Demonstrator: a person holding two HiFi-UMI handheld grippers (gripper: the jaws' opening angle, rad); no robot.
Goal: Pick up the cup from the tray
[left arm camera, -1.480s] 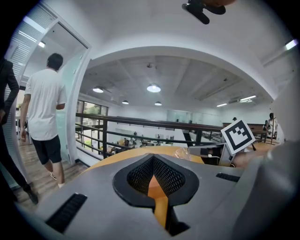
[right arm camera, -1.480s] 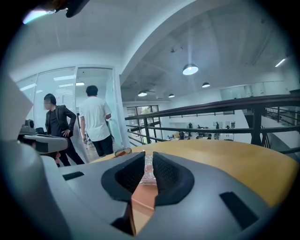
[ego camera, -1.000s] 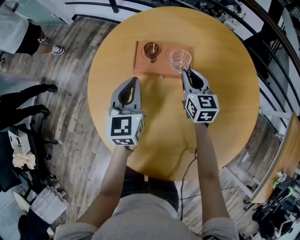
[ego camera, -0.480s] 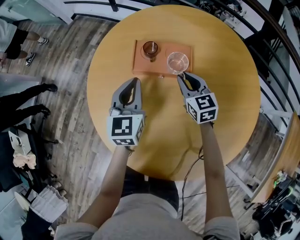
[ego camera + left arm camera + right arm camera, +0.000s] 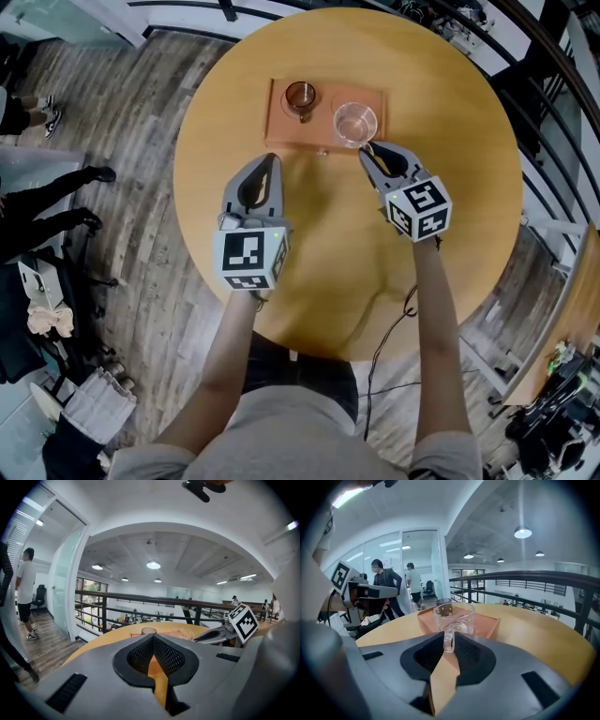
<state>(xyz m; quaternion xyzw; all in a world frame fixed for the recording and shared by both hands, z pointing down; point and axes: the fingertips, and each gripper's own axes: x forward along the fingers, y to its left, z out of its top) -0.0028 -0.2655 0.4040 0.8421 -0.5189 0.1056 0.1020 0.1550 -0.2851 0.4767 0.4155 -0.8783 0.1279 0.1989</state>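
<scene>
Glass cup (image 5: 356, 123) unlifted on tray (image 5: 281, 141), table's 12 o'clock; right gripper (image 5: 372, 150) jaws opening around handle (image 5: 448, 641), no clamp; left gripper (image 5: 270, 161) closed, empty.

We're in an open-plan office, seemingly on an upper gallery level. A dark railing (image 5: 154, 600) runs along the far edge and glass partitions (image 5: 419, 564) wall off rooms. There's an office chair (image 5: 40, 595) beyond them, round ceiling lights (image 5: 153, 565) overhead, and wood-plank floor (image 5: 159, 112) around our round surface (image 5: 319, 272).

1 small speck (image 5: 322, 154) beside tray (image 5: 323, 128) (on table (image 5: 328, 253)): too small to identify.
</scene>
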